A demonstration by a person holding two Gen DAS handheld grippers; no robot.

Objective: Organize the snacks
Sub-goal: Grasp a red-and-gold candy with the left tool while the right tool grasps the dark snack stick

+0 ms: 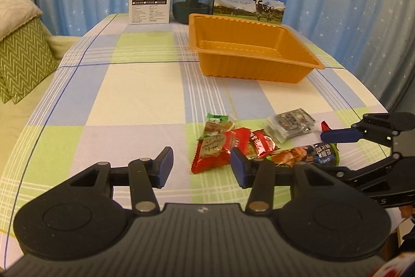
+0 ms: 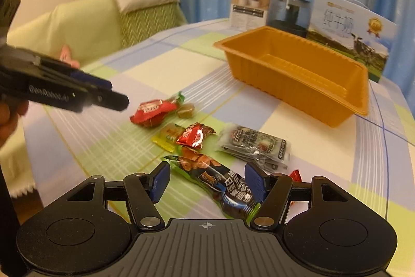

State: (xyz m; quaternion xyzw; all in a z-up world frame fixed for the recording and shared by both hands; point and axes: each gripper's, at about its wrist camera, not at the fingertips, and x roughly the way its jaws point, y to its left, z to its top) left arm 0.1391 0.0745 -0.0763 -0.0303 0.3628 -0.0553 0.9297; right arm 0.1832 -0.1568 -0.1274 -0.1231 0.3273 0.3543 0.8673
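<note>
Now both grippers tip down over the snack pile (image 1: 249, 139), which lies on the table near the orange tray (image 1: 249, 48). Left gripper (image 1: 202, 164) is part open, holding nothing. Right gripper (image 2: 207, 182) is part open around the green peanut packet (image 2: 215, 181), not squeezing.

Warm, dim indoor light tinted both views yellowish, its source out of sight. Shadows on the checked tablecloth (image 1: 135, 85) were soft and faint. Fisheye distortion bowed the table edges and darkened the corners. The left wrist view was fairly sharp; the right wrist view was smeared by motion, blurring the orange tray (image 2: 334, 105) and milk carton (image 2: 350, 25)
</note>
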